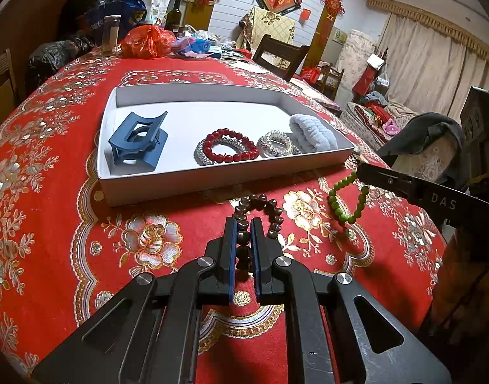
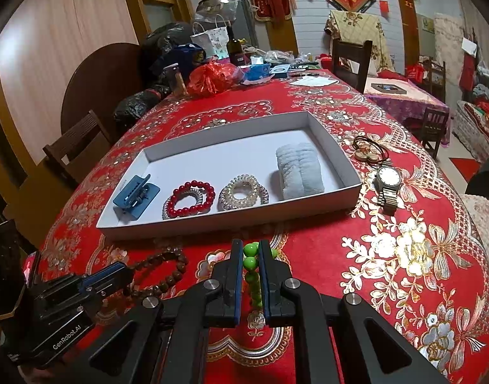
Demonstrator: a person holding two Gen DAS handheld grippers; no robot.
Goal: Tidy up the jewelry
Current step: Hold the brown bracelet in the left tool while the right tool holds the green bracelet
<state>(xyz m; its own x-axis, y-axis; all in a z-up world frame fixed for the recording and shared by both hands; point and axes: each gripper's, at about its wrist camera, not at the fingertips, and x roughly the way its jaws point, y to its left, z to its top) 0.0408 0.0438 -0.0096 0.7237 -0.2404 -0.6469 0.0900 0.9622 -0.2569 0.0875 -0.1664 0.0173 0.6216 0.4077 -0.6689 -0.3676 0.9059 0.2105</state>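
A white tray [image 1: 167, 179] [image 2: 186, 227] on the red tablecloth holds a blue hair claw [image 1: 138, 140] [image 2: 134, 196], a red bead bracelet [image 1: 231, 147] [image 2: 191, 196], clear coil hair ties [image 1: 276, 144] [image 2: 242, 193] and a pale fluffy scrunchie [image 1: 314, 132] [image 2: 300, 169]. My left gripper [image 1: 243, 224] is shut on a brown bead bracelet [image 1: 270, 211] [image 2: 161, 272] in front of the tray. My right gripper [image 2: 250, 246] is shut on a green bead bracelet [image 2: 250, 259] [image 1: 343, 201], just right of the brown one.
A wristwatch [image 2: 386, 182] and a dark hair tie with a charm [image 2: 369, 150] lie right of the tray. Bags, a bottle [image 2: 233, 48] and clutter stand at the table's far end. Wooden chairs [image 2: 351, 60] stand around the table.
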